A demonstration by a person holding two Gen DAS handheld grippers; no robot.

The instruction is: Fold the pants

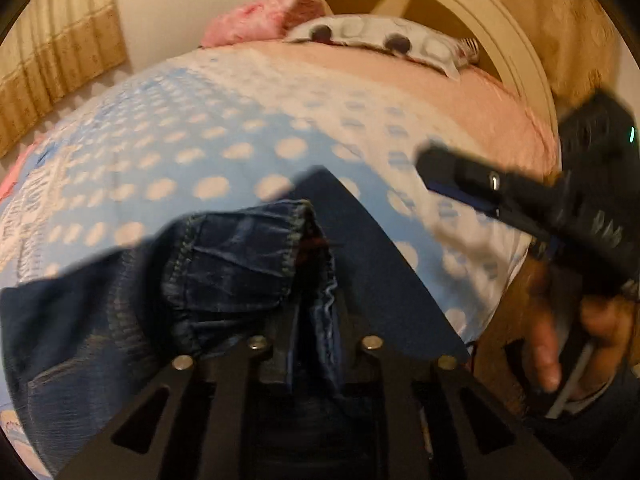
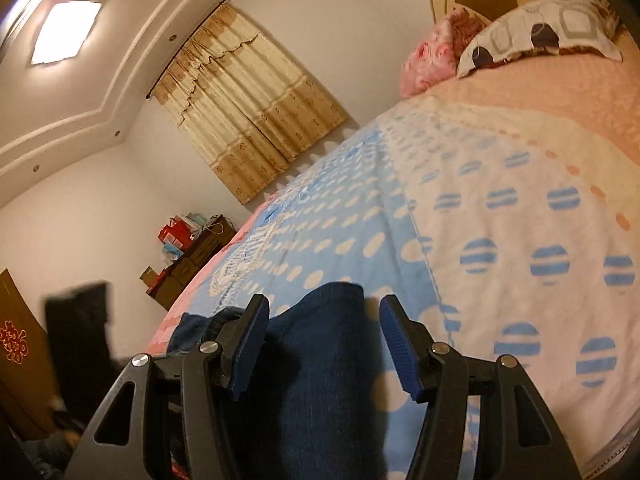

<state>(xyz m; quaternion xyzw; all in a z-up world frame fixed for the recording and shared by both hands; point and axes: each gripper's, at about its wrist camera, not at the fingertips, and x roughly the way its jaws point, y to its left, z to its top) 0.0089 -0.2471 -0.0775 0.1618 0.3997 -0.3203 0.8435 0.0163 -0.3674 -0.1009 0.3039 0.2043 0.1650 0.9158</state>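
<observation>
Pants [image 1: 224, 264]: dark blue denim, lighter contrast stitching along the seams, gathered elastic-looking band with vertical puckers. They lie bunched on the bed, on the blue part of the blanket [image 1: 224, 128], at the near edge in both views.

My left gripper [image 1: 316, 320] is clamped on a fold of the denim; the cloth runs up between the jaws, which stand nearly together, and a dark wedge of fabric or finger sticks out past them, too blurred to tell which.

My right gripper [image 2: 324, 344] has its jaws apart. A flat stretch of denim [image 2: 320, 380] lies between the ribbed blue pads [image 2: 404, 352], but they don't press on it; gap visible on both sides. From the left wrist view I see the right gripper [image 1: 448, 176] from the side, black body, a hand [image 1: 568, 344] wrapped round its grip.

Writing: some white lettering woven into the blanket near its far-left edge, unreadable. No brand tags visible on the pants.

Blanket: fleecy, blue with white ovals, then white with blue-striped circles, over a pink textured sheet [image 2: 552, 92]. Fuzzy pink pillow [image 2: 432, 60], grey-patterned pillow [image 2: 536, 36] with dark dots, round cream headboard [image 1: 472, 12]. Beige pleated curtain [image 2: 248, 120].
</observation>
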